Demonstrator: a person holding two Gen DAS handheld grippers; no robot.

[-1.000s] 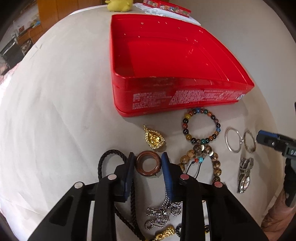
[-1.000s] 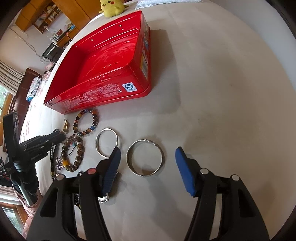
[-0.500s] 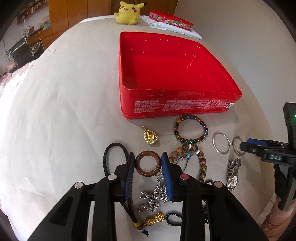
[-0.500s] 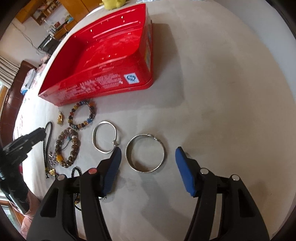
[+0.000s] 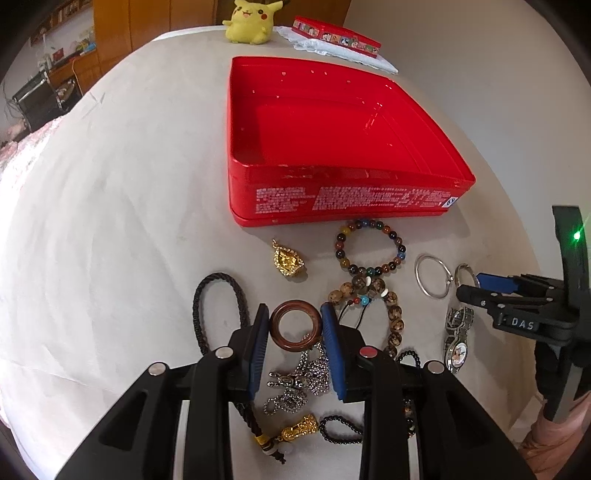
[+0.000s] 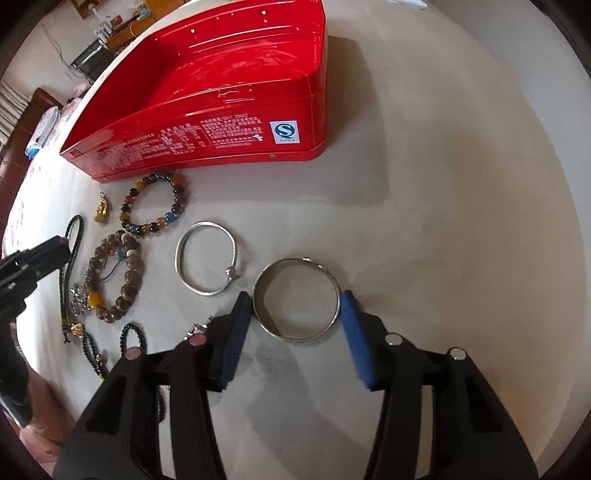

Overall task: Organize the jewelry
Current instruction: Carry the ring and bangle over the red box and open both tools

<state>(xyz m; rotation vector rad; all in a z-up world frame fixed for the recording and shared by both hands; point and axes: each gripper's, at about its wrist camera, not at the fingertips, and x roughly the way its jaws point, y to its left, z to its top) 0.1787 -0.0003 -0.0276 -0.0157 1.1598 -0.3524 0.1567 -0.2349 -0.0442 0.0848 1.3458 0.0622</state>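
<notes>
My left gripper (image 5: 295, 314) is shut on a brown ring bangle (image 5: 295, 325) and holds it above the jewelry on the cloth. My right gripper (image 6: 295, 299) has closed in around a wide silver bangle (image 6: 295, 299) lying on the cloth; its blue pads touch the bangle's two sides. An open red tin (image 5: 332, 147) stands behind the jewelry and holds nothing; it also shows in the right wrist view (image 6: 207, 92).
On the cloth lie a gold pendant (image 5: 287, 258), a multicolour bead bracelet (image 5: 369, 245), a brown bead bracelet (image 5: 373, 302), a thin silver bangle (image 6: 207, 258), a watch (image 5: 457, 339), a black cord (image 5: 218, 302) and a silver chain (image 5: 299, 380). A Pikachu plush (image 5: 251, 20) sits at the back.
My left gripper has lifted the brown ring bangle off the cloth. My right gripper has narrowed from wide open until its pads meet the wide silver bangle.
</notes>
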